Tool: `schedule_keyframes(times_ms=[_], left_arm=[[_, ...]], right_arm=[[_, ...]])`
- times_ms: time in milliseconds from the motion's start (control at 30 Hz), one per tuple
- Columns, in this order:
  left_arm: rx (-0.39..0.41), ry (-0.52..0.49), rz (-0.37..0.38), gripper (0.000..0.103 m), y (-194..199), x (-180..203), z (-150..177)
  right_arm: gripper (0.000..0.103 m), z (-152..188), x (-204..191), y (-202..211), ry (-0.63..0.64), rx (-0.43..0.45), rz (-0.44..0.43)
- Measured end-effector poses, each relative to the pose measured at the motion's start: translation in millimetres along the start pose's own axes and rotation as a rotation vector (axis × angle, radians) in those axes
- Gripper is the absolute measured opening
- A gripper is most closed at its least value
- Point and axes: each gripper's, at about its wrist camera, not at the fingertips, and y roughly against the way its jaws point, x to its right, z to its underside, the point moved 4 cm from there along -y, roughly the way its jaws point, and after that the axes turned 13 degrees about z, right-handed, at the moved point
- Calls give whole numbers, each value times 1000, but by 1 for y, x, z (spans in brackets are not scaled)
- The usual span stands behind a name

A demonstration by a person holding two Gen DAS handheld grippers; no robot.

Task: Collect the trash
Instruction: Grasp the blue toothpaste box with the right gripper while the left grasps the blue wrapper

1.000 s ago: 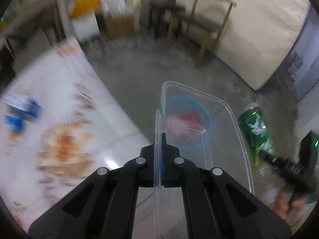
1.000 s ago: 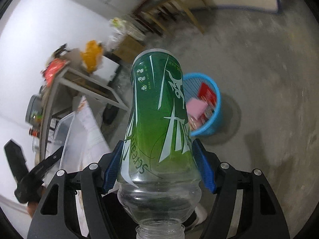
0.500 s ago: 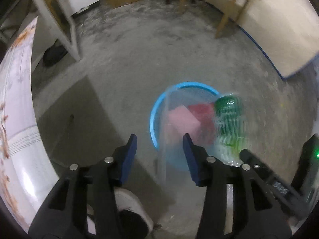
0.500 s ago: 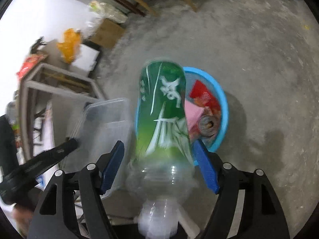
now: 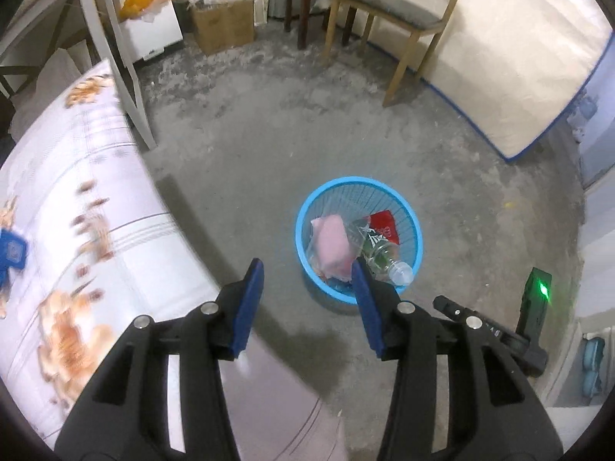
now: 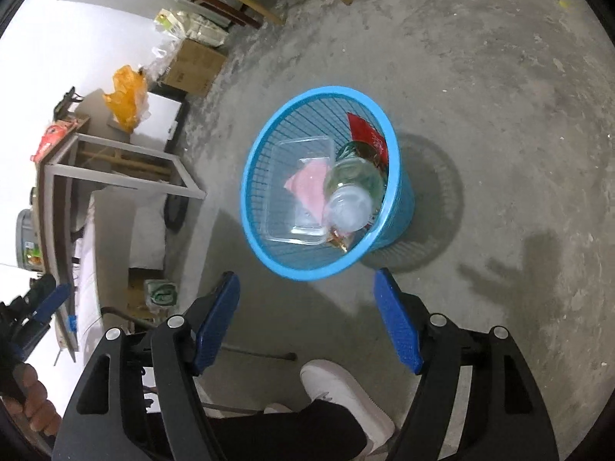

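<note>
Right wrist: bottle (image 6: 351, 188) in basket (image 6: 269, 253)

Left black two-finger gripper with blue pads (image 5: 305, 301), tilted steeply downward, jaws having just opened, empty. Right black blue-padded gripper (image 6: 307, 319), jaws spread wide, empty, angled downward.

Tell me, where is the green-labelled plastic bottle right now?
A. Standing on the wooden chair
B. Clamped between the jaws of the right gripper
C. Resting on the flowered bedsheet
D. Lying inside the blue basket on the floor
D. The green-labelled plastic bottle lies in the blue basket beside a clear plastic container, and the jaws of the right gripper stand apart with nothing between them.
</note>
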Motion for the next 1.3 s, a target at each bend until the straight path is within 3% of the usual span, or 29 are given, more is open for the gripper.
schedule_keyframes(times_ms=[300, 500, 600, 733, 900, 1000, 1133, 1300], left_arm=[[117, -9, -30, 60, 95, -46, 57], [236, 52, -104, 65, 157, -108, 99], [291, 120, -144, 65, 186, -154, 117], [348, 225, -134, 65, 213, -211, 129], [422, 417, -18, 65, 232, -279, 124], [452, 572, 62, 61, 226, -319, 110], [439, 641, 50, 54, 207, -356, 88], [392, 773, 109, 40, 169, -387, 75]], right_arm=[[76, 23, -11, 65, 39, 44, -56], [78, 24, -71, 111, 176, 107, -86], [78, 34, -131, 127, 324, 124, -112], [78, 56, -224, 133, 563, 128, -135], [78, 106, -365, 116, 890, 117, -165], [78, 127, -424, 99, 976, 123, -183], [78, 148, -492, 58, 1016, 67, -217], [77, 169, -541, 5, 1130, 17, -151]])
